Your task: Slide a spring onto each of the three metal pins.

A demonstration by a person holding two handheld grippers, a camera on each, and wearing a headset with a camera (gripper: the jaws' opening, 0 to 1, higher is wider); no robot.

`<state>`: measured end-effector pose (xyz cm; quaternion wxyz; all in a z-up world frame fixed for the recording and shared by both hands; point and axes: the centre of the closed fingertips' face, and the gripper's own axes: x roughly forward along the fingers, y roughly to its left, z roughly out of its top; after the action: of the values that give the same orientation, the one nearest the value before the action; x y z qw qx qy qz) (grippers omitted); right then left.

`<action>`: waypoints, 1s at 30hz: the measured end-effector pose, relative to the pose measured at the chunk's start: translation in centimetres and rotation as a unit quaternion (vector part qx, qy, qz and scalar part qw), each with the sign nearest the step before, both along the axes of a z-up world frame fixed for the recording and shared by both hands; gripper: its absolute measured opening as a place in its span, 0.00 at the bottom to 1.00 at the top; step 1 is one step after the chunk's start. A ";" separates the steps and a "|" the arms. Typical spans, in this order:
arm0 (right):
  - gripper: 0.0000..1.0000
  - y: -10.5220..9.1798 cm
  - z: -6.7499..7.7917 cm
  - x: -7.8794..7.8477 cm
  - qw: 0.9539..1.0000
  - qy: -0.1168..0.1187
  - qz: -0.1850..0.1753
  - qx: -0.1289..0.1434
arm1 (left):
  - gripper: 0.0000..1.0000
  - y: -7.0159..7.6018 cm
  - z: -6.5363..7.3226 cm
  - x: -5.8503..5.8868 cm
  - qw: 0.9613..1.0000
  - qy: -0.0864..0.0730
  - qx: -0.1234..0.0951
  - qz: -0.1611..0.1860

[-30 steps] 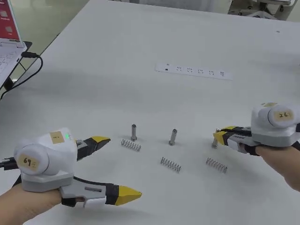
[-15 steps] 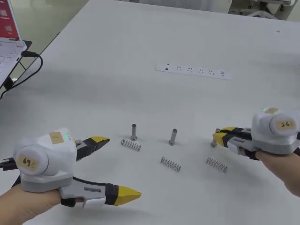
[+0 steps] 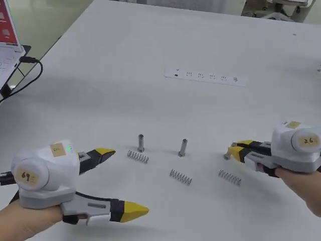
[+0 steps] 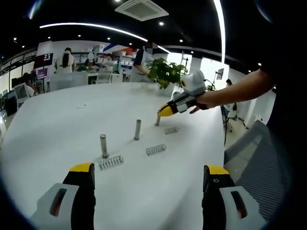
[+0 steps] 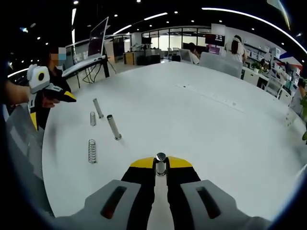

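Right tongs (image 3: 234, 151) clamped on the right pin (image 5: 160, 163), left tongs (image 3: 124, 181) wide.
The right pin is at the right end of a row on the desk (image 3: 150, 40); the middle pin (image 3: 183, 147) and left pin (image 3: 141, 142) stand upright and free. One spring lies flat just nearer than each: left spring (image 3: 137, 156), middle spring (image 3: 180, 176), right spring (image 3: 229, 176). The left tongs hover at near left, holding nothing.

An open-plan office: a big white worktop (image 3: 150, 40) carries a power strip (image 3: 205, 77), with a laptop (image 3: 6, 55) just off its left edge. Beyond are desks, seated people (image 4: 64, 60), a potted plant (image 4: 165, 72), ceiling strip lights (image 4: 96, 26) and an air-conditioning vent (image 4: 141, 8).
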<state>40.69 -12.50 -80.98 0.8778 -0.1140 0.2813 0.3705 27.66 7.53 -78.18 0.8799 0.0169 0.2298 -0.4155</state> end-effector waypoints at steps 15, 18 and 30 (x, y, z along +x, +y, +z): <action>0.11 0.4 0.6 -0.6 1.000 0.002 0.007 0.005 | 0.92 0.0 0.4 0.0 1.000 -0.006 -0.001 0.002; 0.12 0.5 0.7 -0.7 1.000 0.004 0.007 0.008 | 0.92 0.0 0.4 0.0 1.000 -0.006 -0.001 0.003; 0.20 0.5 1.0 -0.5 1.000 0.006 0.000 0.013 | 0.92 0.1 0.8 -0.1 1.000 -0.008 -0.002 0.005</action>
<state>40.22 -11.99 -79.96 0.8773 -0.1002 0.2820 0.3752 27.55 7.66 -77.40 0.8837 0.0176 0.2225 -0.4114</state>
